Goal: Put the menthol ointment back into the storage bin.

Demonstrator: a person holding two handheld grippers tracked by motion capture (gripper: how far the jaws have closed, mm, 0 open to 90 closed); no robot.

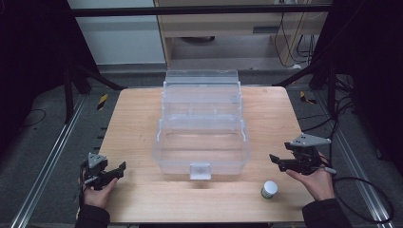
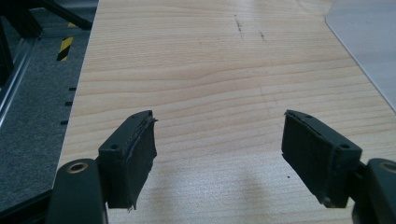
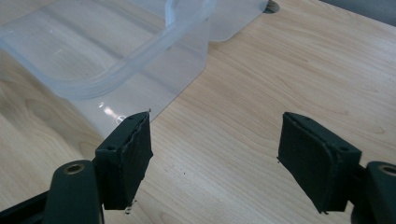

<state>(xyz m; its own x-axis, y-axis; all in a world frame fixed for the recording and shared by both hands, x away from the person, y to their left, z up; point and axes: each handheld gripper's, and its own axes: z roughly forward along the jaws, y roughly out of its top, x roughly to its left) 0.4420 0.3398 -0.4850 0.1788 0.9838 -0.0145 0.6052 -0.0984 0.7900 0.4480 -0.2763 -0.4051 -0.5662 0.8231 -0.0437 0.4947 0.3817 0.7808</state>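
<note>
Both claws gape with nothing between their jaws: the left claw (image 1: 119, 167) over bare wooden surface (image 1: 138, 123), the right claw (image 1: 274, 159) just beside the clear plastic container (image 1: 202, 137). That lidless container stands mid-surface, and a small white-capped jar (image 1: 269, 189) sits near the right hand (image 1: 317, 183).

left tool (image 1: 122, 166) jaws wide apart, right tool (image 1: 272, 157) same, both hand-held, holding nothing

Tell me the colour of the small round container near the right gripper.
The small container is white on top with a greenish lower body, seen best in the high view.
</note>
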